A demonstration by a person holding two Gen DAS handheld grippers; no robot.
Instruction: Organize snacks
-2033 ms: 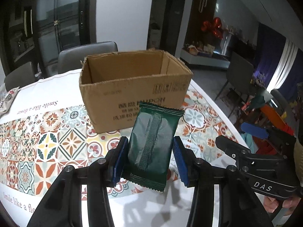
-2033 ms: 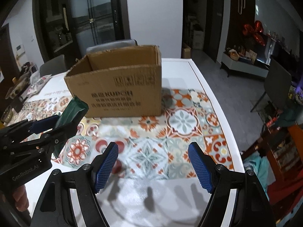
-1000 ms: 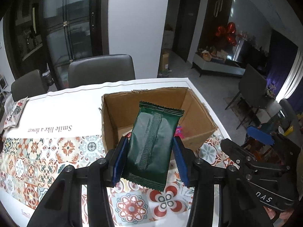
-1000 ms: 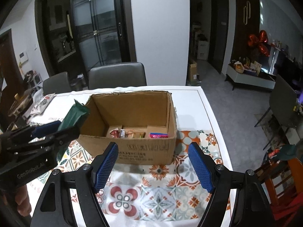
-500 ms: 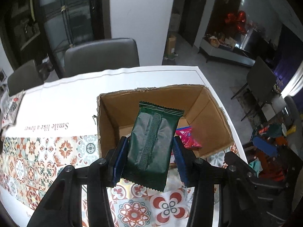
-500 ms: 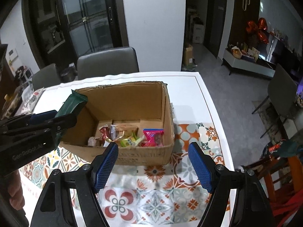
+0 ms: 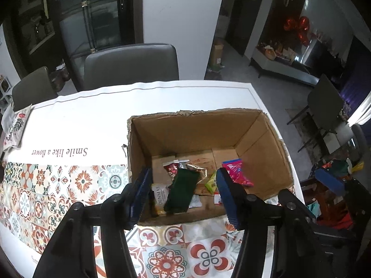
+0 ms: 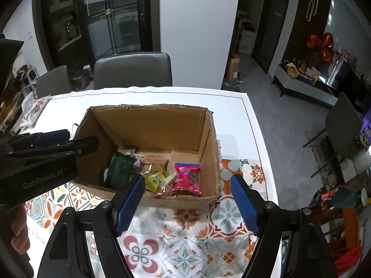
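snacks (image 8: pixel 162 180) partly hidden behind cardboard box (image 8: pixel 185 201) wall

"Smile like a flower" is printed upside down on the tablecloth (image 7: pixel 60 154), left of the left gripper (image 7: pixel 183 194) and beyond its fingers. "DENMAS" runs along a pale packet (image 7: pixel 160 198) just inside its left finger. "GenRobot.AI" stands on the left gripper's body, left of the right gripper (image 8: pixel 185 205).
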